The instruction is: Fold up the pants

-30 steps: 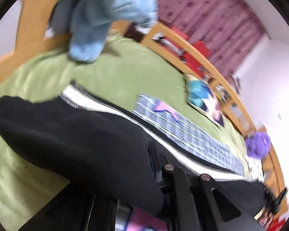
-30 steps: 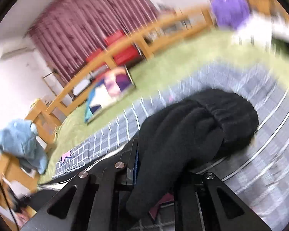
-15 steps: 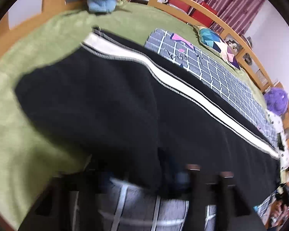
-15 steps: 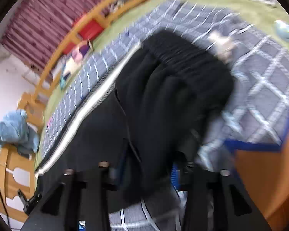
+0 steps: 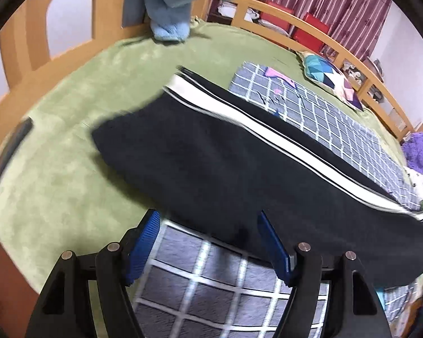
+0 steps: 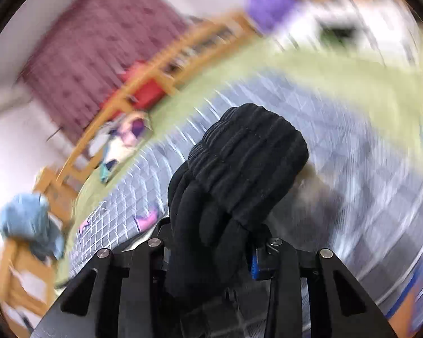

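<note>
Black pants (image 5: 239,163) with a white side stripe lie stretched across the bed, over a grey checked blanket (image 5: 324,112). My left gripper (image 5: 208,242) is open and empty, its blue pads just short of the near edge of the pant leg. My right gripper (image 6: 211,242) is shut on the bunched black ribbed waistband of the pants (image 6: 245,163), which stands up between the fingers. The right wrist view is blurred by motion.
A green bedspread (image 5: 70,155) covers the bed inside a wooden frame (image 5: 310,31). A blue plush toy (image 5: 177,0) hangs at the headboard. A colourful pillow (image 5: 330,79) and a purple plush (image 5: 418,152) lie at the far side.
My left gripper has opened and let go of the pant leg, which now lies flat on the bed. My right gripper still holds the waistband and has swung upward with it.
</note>
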A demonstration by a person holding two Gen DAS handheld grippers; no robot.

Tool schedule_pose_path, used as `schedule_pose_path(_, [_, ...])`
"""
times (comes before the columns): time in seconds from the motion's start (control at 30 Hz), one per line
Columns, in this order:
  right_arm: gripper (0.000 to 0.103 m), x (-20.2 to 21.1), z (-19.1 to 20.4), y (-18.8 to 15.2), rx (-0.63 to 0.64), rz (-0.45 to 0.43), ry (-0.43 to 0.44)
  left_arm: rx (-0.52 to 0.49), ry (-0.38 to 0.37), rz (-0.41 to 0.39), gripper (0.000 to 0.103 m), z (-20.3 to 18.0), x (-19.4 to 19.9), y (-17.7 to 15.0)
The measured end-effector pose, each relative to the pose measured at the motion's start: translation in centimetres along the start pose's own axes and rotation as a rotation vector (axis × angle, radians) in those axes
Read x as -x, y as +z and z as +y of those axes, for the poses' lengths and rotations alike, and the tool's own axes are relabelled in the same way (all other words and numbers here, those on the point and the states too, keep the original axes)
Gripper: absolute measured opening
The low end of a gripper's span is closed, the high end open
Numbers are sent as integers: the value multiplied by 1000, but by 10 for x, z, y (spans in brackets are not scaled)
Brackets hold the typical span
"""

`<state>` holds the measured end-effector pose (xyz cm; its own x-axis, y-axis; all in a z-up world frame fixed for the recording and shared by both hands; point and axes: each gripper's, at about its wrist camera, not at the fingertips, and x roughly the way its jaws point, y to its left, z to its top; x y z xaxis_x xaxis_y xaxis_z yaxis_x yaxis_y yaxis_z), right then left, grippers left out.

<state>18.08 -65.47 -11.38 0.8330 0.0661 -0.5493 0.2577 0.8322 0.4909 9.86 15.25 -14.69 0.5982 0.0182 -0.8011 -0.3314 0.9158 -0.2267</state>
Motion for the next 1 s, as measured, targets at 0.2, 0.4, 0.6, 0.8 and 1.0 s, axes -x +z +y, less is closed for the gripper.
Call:
schedule_pose_path(0.2, [60,-53,-32,17,60,246,-206,53,-6,-9,70,20,1,7])
schedule_pose_path(0.4, [59,-9,-47,-36,91,225,-325,36,-32,-40,70,24,-2,23])
schedule_pose_path(0.6, [59,34,-4,-48,165,187,-374,-81,-137,-64,70,11,-14,73])
schedule_pose_path(0.8, [60,20,84,-73,336,178,-268,-66,-91,-39,63,5,-67,128])
schedule_pose_path(1.0, [60,-47,183,-112,541,221,-139,-94,2,-10,60,1,-117,157])
